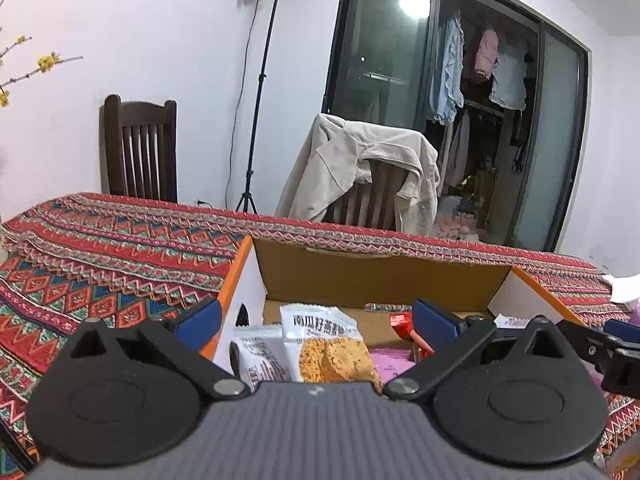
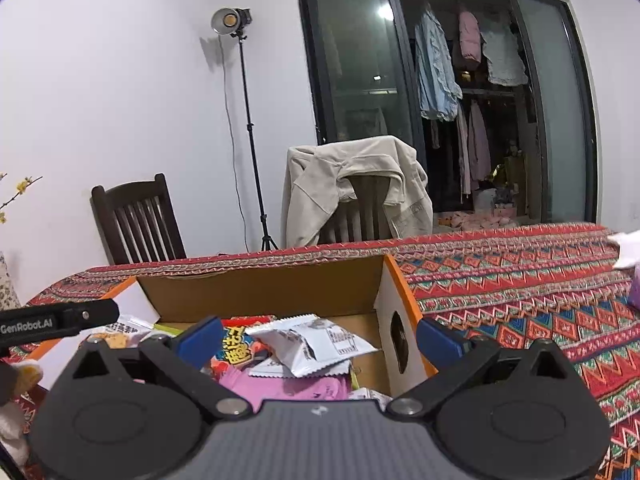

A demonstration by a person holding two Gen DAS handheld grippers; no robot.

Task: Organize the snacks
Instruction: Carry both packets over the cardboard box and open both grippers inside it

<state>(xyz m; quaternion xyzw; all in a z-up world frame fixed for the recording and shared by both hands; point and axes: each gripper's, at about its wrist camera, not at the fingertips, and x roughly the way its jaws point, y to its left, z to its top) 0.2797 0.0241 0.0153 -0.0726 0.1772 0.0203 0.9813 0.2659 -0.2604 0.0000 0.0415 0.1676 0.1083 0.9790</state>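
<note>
Both grippers hover w/ jaws spread, holding nothing, over the cardboard box [image 2: 260, 284]; white snack packet [image 2: 316, 344] lies inside, just ahead between right gripper [image 2: 320, 336] tips, nearer than left gripper [image 1: 316, 316].

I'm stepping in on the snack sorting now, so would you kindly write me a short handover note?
Left gripper: open, empty, poised over the cardboard box.
Right gripper: open wide, empty, over the same box.
In the box: pumpkin-seed oat crisp packet, white snack packet, pink packet, red wrapped snack.
Done: several snacks are in the box.
Left: a white item lies on the patterned tablecloth; I cannot tell whether it is a snack.
</note>
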